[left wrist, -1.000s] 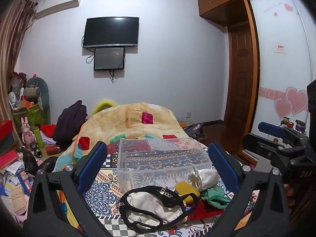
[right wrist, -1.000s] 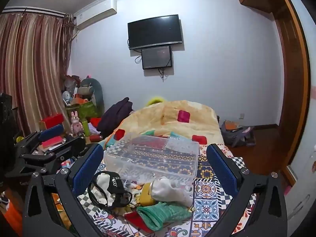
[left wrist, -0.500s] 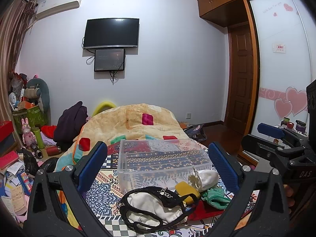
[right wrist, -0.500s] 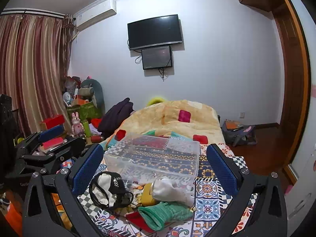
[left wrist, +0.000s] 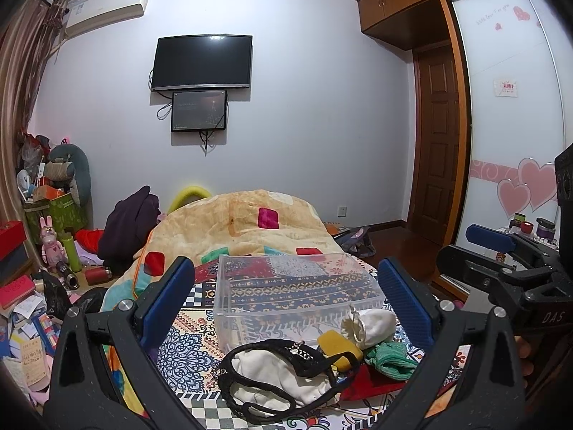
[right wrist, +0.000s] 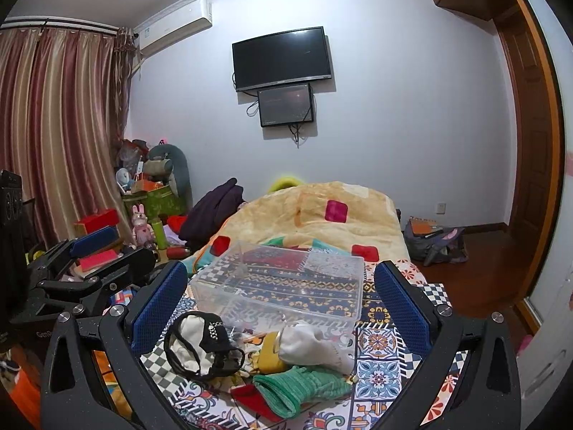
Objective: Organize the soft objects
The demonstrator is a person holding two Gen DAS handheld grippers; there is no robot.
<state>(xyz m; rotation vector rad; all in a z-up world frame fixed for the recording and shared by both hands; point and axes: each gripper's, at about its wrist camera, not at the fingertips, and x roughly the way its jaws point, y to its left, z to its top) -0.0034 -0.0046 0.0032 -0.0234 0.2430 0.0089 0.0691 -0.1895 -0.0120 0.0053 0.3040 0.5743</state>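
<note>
Both grippers are held level above the near end of a bed, aimed forward over a pile of soft things toward a clear bin (left wrist: 293, 290). The left gripper (left wrist: 286, 308) is seen with its two blue-padded fingers (left wrist: 168, 297) spread wide, and nothing is held or touched between them. The right gripper (right wrist: 283, 304) is posed the same way, its fingers (right wrist: 401, 308) set far apart and empty. Each gripper is also caught at the edge of the other's view, to the outer side of the fingers.

One bin is counted, standing on the patterned cover (right wrist: 383, 369) between and just beyond the fingertips of both grippers; no soft item can be made out inside it. Five soft things are counted in the pile on the near side of the bin, between the fingers:
- one white cloth (left wrist: 275, 376) looped by a black strap, toward the left finger;
- one yellow piece (left wrist: 336, 344), in the middle, touching the strap;
- one white pouch (left wrist: 372, 326), against the bin's near wall toward the right finger;
- one green knit (right wrist: 301, 387), nearest the right gripper's camera;
- one red cloth (right wrist: 250, 397), partly under the green knit.

A folded blanket (left wrist: 243, 225) is seen past the bin, and one television (left wrist: 202, 62) is mounted on the far wall with a smaller screen below it.
</note>
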